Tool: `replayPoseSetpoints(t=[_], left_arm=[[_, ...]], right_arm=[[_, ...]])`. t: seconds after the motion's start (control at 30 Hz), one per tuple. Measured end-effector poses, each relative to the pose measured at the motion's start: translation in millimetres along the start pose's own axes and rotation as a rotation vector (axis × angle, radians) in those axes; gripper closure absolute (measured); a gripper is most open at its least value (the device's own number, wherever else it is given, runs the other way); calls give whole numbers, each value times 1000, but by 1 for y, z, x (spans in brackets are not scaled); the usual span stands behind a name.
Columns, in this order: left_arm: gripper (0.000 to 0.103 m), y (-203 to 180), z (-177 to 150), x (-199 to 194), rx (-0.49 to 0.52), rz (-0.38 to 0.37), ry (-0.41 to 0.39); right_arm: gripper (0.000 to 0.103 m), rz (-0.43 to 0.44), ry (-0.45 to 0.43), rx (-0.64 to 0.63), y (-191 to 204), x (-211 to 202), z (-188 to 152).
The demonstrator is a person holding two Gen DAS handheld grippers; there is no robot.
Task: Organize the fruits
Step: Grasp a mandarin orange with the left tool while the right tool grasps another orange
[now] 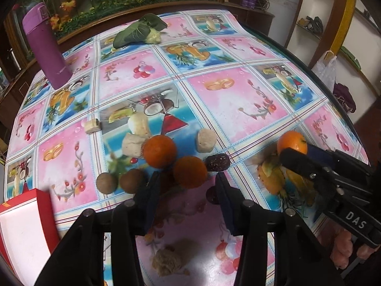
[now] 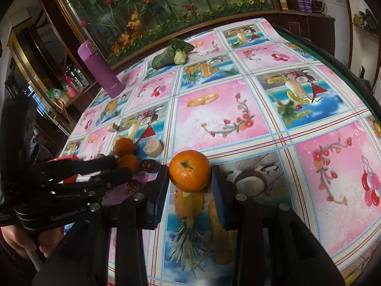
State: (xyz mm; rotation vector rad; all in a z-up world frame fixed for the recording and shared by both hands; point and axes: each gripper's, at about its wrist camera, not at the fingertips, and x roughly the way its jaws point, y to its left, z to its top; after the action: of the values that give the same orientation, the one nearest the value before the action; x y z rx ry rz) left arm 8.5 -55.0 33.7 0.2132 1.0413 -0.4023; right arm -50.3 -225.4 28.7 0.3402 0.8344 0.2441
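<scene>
Orange (image 2: 189, 170) clamped between right hand-held gripper (image 2: 190, 176) fingers, above tablecloth (image 2: 238, 109)

Two round orange tangerines (image 1: 159, 151) (image 1: 189, 172) lie touching each other near the middle of the front edge of the tabletop with its fruit-patterned plastic cloth (image 1: 238, 100). A dark wrinkled date (image 1: 217, 161) sits just to their right, and two round brown fruits (image 1: 107, 182) (image 1: 131, 180) sit side by side to their left. Pale beige chunks (image 1: 137, 133) lie just behind them. A third orange tangerine (image 2: 189, 170) sits between the right gripper's (image 2: 189, 181) fingers, further right. A purple cylindrical flask (image 1: 46, 47) stands at the far left corner, and a green leafy vegetable (image 1: 139, 32) lies at the far edge.
</scene>
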Motion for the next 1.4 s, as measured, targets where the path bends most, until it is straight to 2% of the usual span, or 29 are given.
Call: replayPoseSetpoints(t=[0.4, 0.6, 0.8, 1.13, 1.27, 1.4], left_arm=[[57, 4, 8, 8, -5, 19, -6], [61, 5, 6, 8, 15, 16, -24], [63, -1, 1, 4, 74, 13, -2], [63, 2, 9, 9, 73, 18, 3], [72, -4, 4, 7, 110, 18, -3], [75, -7, 1, 5, 123, -3, -1]], right_arm=[[66, 3, -13, 12, -3, -1, 0], [66, -11, -24, 35, -7, -3, 1], [66, -11, -22, 45, -9, -3, 1], [66, -11, -31, 52, -11, -5, 1], [66, -10, -31, 50, -11, -5, 2], [66, -6, -22, 43, -10, -5, 2]])
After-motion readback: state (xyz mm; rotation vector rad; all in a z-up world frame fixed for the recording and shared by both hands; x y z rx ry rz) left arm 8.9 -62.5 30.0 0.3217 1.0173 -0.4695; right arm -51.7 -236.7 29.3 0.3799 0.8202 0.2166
